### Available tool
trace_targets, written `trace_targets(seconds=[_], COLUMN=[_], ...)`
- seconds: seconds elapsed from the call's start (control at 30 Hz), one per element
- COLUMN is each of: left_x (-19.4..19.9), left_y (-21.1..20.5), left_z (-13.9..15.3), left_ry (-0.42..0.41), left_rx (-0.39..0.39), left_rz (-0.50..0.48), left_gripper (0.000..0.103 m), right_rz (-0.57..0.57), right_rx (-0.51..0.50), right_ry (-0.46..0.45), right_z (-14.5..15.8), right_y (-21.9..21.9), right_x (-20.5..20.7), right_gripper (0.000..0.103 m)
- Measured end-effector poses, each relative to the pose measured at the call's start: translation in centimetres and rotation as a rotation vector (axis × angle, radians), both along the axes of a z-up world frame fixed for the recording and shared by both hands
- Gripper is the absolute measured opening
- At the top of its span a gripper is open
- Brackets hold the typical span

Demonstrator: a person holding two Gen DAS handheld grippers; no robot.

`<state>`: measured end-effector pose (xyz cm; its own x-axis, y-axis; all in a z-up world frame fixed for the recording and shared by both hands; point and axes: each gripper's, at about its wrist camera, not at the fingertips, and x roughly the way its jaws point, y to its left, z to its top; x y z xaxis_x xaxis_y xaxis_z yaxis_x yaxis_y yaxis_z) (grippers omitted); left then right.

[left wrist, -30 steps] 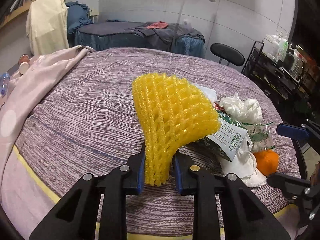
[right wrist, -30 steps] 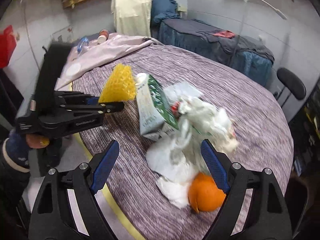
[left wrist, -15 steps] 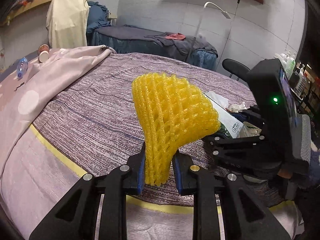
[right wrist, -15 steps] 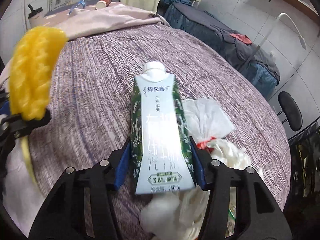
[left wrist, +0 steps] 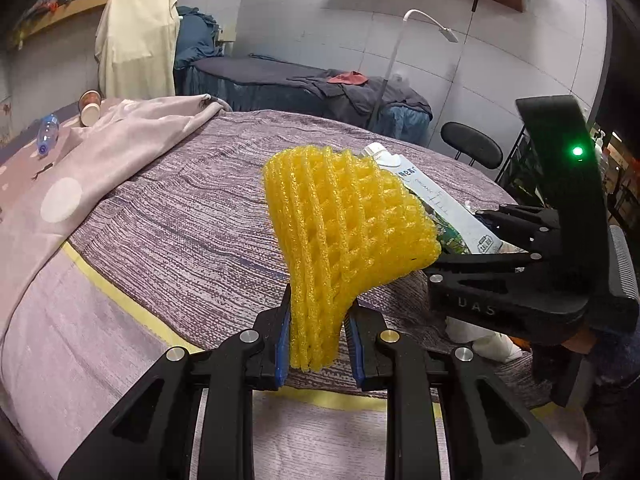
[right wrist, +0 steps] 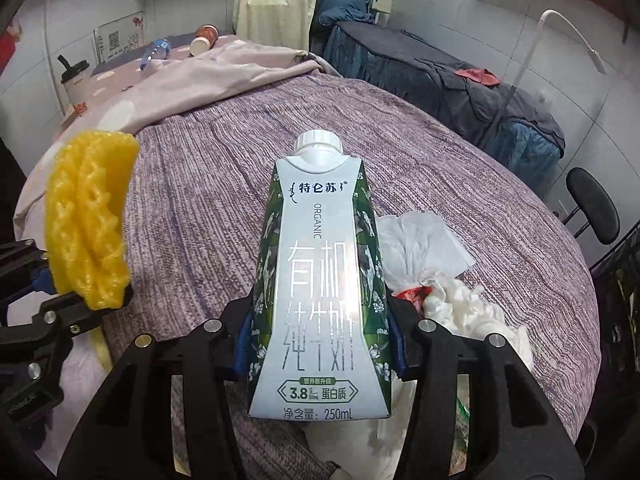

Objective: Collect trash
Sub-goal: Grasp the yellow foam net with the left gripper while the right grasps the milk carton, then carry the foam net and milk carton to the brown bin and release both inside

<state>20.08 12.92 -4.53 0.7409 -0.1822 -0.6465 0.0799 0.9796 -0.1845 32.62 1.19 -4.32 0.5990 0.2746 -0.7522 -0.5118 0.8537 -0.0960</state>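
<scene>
My left gripper [left wrist: 319,350] is shut on a yellow foam fruit net [left wrist: 344,232] and holds it above the near edge of the round table [left wrist: 180,240]. The net also shows at the left of the right wrist view [right wrist: 88,220]. My right gripper [right wrist: 320,344] is shut on a green and white milk carton [right wrist: 320,280], held upright above the table. The carton shows behind the net in the left wrist view [left wrist: 436,200]. Crumpled white tissues and wrappers [right wrist: 452,304] lie on the table just right of the carton.
The table has a purple striped cloth [right wrist: 400,152] and a pink cloth [left wrist: 100,152] draped at its left. Paper cups [right wrist: 202,40], a plastic bottle [right wrist: 154,50] and a lidded drink cup [right wrist: 76,84] sit far left. A black chair [right wrist: 596,212] stands at right.
My right gripper moved in over the trash pile, closed on the milk carton and lifted it. My left gripper kept its hold on the yellow net and drew back towards the table's edge.
</scene>
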Motion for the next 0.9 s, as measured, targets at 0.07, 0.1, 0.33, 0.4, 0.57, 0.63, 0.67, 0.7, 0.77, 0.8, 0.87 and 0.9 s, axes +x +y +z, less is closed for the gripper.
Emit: trace_targets(seconds=[0.07,0.1,0.33,0.4,0.57,0.63,0.67,0.7,0.77,0.8,0.87,0.9], left_x=[-0.5,-0.8,-2.5,-3.1,-4.2,-4.6,-4.7,-4.9,-5.3,-5.4,-5.7,-5.9], left_y=[-0.4,-0.7,-2.6,-3.4,-5.5,-6.4,-7.0,-7.5,-8.7,-9.3,-10.5,-11.2], left_z=[0.4,0.6,1.8,2.2,2.8,3.1,3.2,3.3,3.4,3.4,3.5,3.5], left_ry=[-0.009,-0.012,-0.035,-0.041,-0.055,-0.058,-0.059,-0.061,-0.064,-0.064,-0.066,-0.066], left_rx=[0.001,-0.002,-0.012,-0.017,-0.021,-0.025,-0.026,-0.026,-0.028,-0.029,-0.032,-0.034], left_rz=[-0.007,-0.011,-0.044,-0.057,-0.098,-0.116,-0.128,-0.139,-0.166,-0.177,-0.203,-0.219], left_gripper=[0.023,0.023,0.023,0.023,0.023,0.023,0.023,0.023,0.023,0.023,0.023,0.023], right_rz=[0.007,0.009,-0.008,-0.024,-0.080,-0.105,-0.120,-0.133,-0.169,-0.187,-0.221,-0.238], right_rx=[0.032,0.049,0.150,0.175,0.246,0.274,0.290,0.300,0.324,0.337,0.352,0.357], right_ry=[-0.014,-0.023,-0.053,-0.053,-0.054,-0.050,-0.050,-0.052,-0.051,-0.048,-0.050,-0.051], right_z=[1.0,1.6,4.2,4.5,4.9,4.9,4.9,4.9,4.7,4.6,4.5,4.4], right_y=[-0.7,-1.2,-5.1,-6.5,-10.5,-12.1,-13.0,-13.6,-15.4,-16.4,-17.9,-18.7], right_x=[-1.4,-2.1,-6.4,-7.5,-9.7,-10.5,-11.1,-11.5,-12.5,-13.0,-13.9,-14.3], right_gripper=[0.051,0.051,0.051,0.051,0.051,0.051,0.051,0.051,0.051,0.051,0.051,0.051])
